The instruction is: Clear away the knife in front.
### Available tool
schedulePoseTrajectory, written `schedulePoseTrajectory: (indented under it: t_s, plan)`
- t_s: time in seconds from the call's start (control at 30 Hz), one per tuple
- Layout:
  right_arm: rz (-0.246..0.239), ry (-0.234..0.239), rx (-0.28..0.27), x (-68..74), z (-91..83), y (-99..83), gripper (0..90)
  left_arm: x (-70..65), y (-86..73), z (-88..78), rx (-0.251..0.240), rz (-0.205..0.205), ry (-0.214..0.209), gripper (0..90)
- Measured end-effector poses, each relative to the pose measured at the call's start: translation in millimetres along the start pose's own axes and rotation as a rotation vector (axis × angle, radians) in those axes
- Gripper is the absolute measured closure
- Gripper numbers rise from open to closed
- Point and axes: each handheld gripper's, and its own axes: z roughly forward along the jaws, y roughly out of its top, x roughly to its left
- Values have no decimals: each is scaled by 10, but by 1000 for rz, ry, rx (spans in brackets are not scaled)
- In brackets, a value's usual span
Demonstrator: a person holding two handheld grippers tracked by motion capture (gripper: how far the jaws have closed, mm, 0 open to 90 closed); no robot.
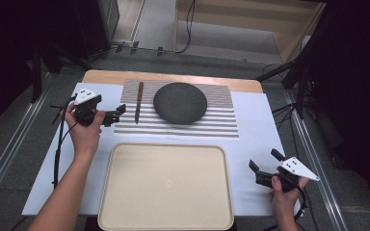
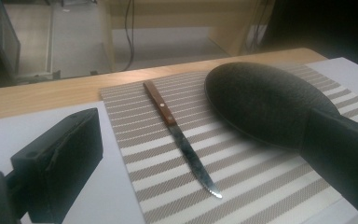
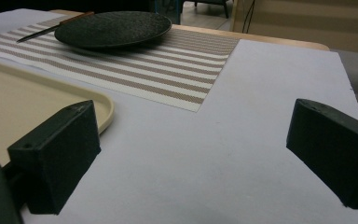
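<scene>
Left claw (image 1: 121,112): jaws spread, nothing between them — held just left of the striped mat (image 1: 221,115), pointing at the knife.
Knife (image 1: 138,102): flat on the mat's left part, wooden handle toward the far edge, beside the dark plate (image 1: 180,103), not touching it.
Tray (image 1: 125,192): cream, bare, on the worktop (image 1: 255,125) just in front of the mat.
Right claw (image 1: 266,161): jaws apart, holding nothing — well right of the mat's near corner.
Step, as I judge: approach to the knife, no grasp yet.
Next move: straddle the handle low, then close.
</scene>
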Motion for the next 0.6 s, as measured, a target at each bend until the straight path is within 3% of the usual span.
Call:
schedulePoseTrajectory:
  t_s: [0.37, 0.6]
  plan:
    - [-10, 1, 5, 6, 15, 0, 15, 52, 159, 465, 71, -46, -5, 35]
    - [-12, -2, 7, 6, 19, -1, 15, 75, 215, 761, 164, -45, 6, 67]
